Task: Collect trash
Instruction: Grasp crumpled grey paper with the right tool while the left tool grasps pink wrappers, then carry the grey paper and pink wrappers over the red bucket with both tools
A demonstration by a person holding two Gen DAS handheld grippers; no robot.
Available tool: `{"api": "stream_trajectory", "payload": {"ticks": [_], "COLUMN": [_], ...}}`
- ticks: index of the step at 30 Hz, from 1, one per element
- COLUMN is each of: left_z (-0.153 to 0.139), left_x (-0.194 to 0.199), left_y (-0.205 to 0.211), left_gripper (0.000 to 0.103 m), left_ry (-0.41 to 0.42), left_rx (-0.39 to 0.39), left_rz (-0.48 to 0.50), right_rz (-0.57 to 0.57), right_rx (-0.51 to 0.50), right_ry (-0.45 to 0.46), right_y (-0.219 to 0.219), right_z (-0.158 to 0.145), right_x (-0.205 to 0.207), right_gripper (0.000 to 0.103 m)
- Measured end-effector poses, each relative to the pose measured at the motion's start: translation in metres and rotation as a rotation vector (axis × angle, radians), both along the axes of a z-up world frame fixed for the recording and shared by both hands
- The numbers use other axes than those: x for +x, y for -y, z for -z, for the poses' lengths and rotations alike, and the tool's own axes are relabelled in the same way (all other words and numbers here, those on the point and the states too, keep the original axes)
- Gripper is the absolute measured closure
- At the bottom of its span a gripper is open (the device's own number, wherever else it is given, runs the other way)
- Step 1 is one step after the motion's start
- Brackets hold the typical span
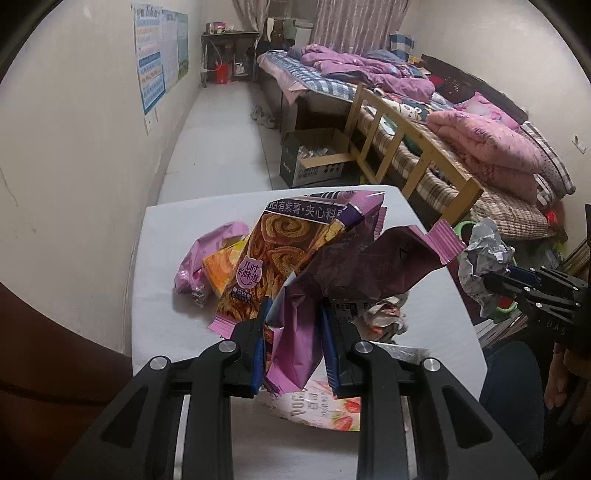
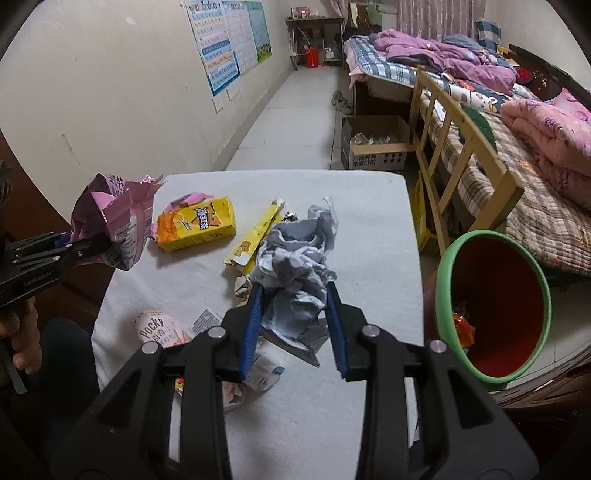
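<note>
We hold trash clear of table (image 2: 280, 184): left gripper (image 1: 293, 314) clamps purple bag (image 1: 351, 269), right gripper (image 2: 293, 291) clamps crumpled paper (image 2: 295, 266), bin (image 2: 448, 258) beside table awaiting both.

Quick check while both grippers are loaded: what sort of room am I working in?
Most likely a home bedroom: beds with pink quilts fill the right side, curtains hang at the far end, and learning posters cover the wall.

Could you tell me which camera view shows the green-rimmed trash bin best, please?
The right wrist view: the green-rimmed trash bin shows its whole rim, red inside and some trash at the bottom. In the left wrist view only slivers of green rim peek out behind the crumpled paper.
</note>
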State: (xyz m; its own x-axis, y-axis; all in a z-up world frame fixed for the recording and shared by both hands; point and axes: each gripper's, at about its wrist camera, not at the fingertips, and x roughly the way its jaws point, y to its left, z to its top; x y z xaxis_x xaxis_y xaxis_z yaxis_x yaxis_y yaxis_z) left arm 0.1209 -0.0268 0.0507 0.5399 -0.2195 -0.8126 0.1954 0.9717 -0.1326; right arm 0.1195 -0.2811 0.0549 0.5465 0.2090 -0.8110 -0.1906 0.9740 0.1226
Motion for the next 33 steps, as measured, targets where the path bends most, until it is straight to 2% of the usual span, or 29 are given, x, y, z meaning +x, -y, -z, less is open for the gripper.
{"api": "stream_trajectory", "payload": {"ticks": [6,19,28,33], "left_z": [-0.013,-0.024,-0.031,-0.034], "left_x": [0.001,0.007,0.026,0.036], "left_y": [0.015,0.062,0.126,0.178], "left_gripper": [0.080,0.080,0.080,0.080], "left_ry": [0.024,0.034,0.037,0.031], "left_rx": [0.002,0.002,-0.018,-0.048], "left_rz": [0.018,0.100,0.197,0.270], "right_rz": [0.012,0.064,0.176,0.247], "right_rx": [0.013,0.042,0.045,0.035], "right_ry": [0.029,0.046,0.051,0.052], "right_y": [0.008,0.043,0.108,0.152], "right_z": [-0.013,-0.018,-0.016,-0.016], "right_x": [-0.008,-0.009,-0.012,-0.012], "right_gripper": [0.070,0.070,0.070,0.070]}}
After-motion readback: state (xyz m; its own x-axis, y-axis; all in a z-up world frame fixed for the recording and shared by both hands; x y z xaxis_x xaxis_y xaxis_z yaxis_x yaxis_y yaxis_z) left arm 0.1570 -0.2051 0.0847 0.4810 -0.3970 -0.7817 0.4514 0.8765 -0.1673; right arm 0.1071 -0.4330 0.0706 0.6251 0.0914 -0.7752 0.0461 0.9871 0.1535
